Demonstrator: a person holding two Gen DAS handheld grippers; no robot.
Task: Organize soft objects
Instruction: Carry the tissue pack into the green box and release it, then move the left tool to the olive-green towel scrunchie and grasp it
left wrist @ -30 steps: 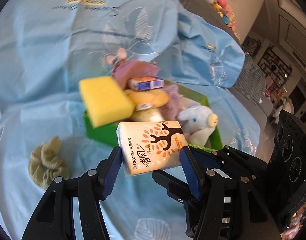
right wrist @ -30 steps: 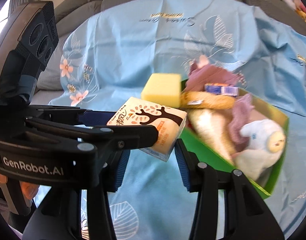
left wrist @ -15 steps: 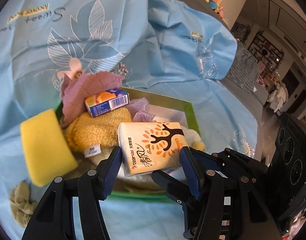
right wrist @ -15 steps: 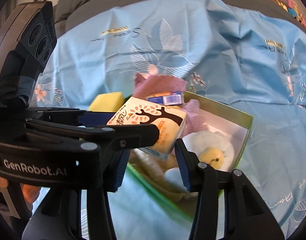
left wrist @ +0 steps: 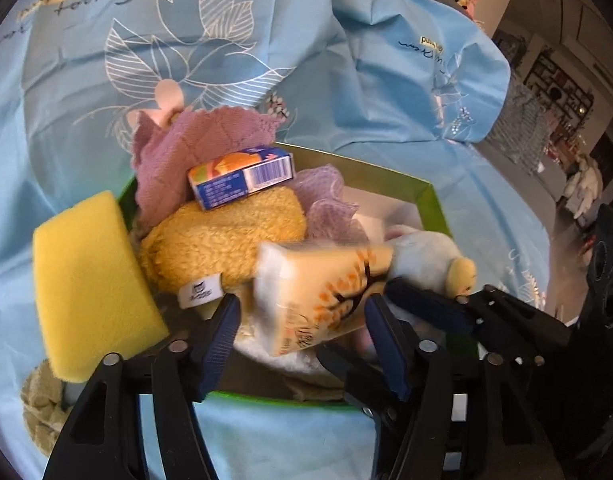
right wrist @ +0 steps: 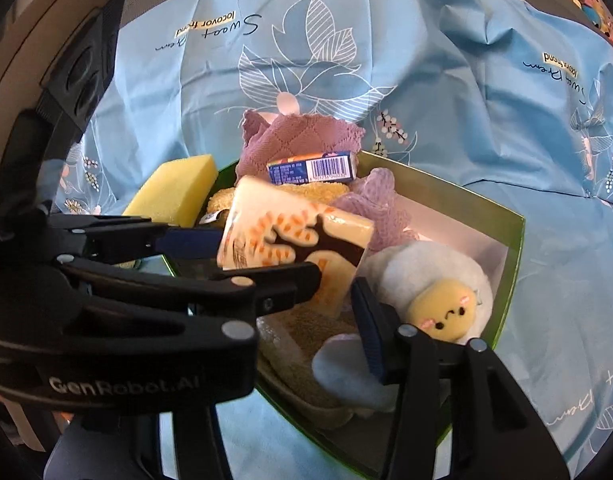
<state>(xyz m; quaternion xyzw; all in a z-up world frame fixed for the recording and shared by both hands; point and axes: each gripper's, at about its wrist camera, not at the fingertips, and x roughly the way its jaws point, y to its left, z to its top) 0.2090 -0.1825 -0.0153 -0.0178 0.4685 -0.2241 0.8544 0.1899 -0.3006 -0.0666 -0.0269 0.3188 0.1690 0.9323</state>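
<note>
Both the left gripper (left wrist: 302, 344) and right gripper (right wrist: 334, 292) have just been opening, pads clear of the blurred tissue pack (left wrist: 322, 296) tipping over the green box (left wrist: 426, 196), a light, squashy, slick-wrapped pack best pinched across its flat faces.

Tissue pack (right wrist: 294, 240) tilted over green box (right wrist: 510, 264), w/ both jaws opening.

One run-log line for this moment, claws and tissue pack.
left claw: just opening, pads off | right claw: just opening | tissue pack: released, blurred, tilting above the toys in green box
</note>
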